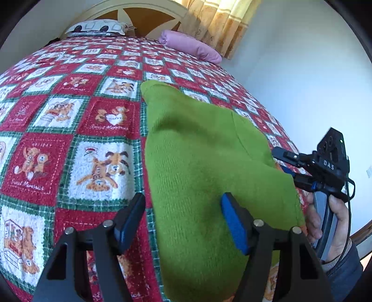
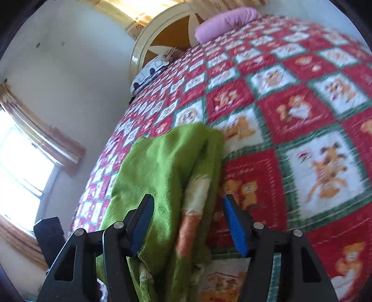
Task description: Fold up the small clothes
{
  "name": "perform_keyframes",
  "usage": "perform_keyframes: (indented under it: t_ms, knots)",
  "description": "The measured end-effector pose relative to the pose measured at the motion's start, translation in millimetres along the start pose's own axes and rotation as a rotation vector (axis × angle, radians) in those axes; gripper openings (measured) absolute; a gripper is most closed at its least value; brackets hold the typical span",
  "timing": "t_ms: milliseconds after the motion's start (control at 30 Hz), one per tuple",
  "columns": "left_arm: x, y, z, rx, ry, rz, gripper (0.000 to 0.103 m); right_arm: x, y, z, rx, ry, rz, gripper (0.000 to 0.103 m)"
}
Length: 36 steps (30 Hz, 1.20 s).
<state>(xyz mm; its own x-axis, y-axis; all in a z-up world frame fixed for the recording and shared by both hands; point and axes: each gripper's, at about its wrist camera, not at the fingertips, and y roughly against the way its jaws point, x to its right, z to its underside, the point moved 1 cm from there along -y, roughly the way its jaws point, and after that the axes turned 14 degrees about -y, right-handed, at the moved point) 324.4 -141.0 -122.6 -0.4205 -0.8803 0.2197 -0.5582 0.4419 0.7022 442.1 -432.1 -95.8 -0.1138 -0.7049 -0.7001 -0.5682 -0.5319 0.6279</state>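
Observation:
A small green knit garment (image 1: 197, 167) lies on the bed's red, green and white bear-pattern quilt (image 1: 69, 130). My left gripper (image 1: 183, 223) is open, its jaws wide apart over the garment's near part. In the right wrist view the same garment (image 2: 162, 162) looks bunched, with a white and orange patch (image 2: 193, 204) showing. My right gripper (image 2: 188, 223) is open above it, jaws spread on either side of the cloth. The right gripper also shows in the left wrist view (image 1: 288, 165), at the garment's right edge, held by a hand (image 1: 334, 223).
A pink rolled pillow (image 1: 193, 46) and a patterned pillow (image 1: 97, 27) lie at the headboard (image 1: 139, 14). Curtains (image 1: 220, 23) hang behind. The bed's edge (image 1: 267, 102) drops off right of the garment, beside a white wall. A window (image 2: 21, 162) is at left.

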Motion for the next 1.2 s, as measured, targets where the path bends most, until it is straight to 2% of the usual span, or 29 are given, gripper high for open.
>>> perform_keyframes:
  t_ms: [100,300,433,533,633,900,1200]
  knots:
    - [3,-1,-2,-0.003,-0.022,-0.009,0.070,1,-17,-1,-0.031,-0.012,-0.004,0.062]
    - [6,-8,-2,-0.007,-0.031,0.024,0.060,-2,-37,-3,-0.073,0.004,-0.007,0.062]
    - [4,-7,-3,-0.005,-0.019,0.041,0.052,-4,-44,-6,-0.090,0.013,0.000,0.040]
    - [13,-3,-4,0.000,-0.077,0.012,0.042,-12,-47,-5,-0.095,0.039,0.000,0.031]
    - [13,4,-9,-0.008,-0.080,0.014,0.033,-11,-40,-7,-0.076,0.006,-0.040,0.024]
    - [17,35,-9,0.010,-0.117,0.003,0.030,-45,-10,11,-0.020,0.068,-0.097,0.023]
    - [11,81,0,0.048,-0.164,-0.073,0.030,-83,-1,41,-0.022,0.131,-0.136,0.023]
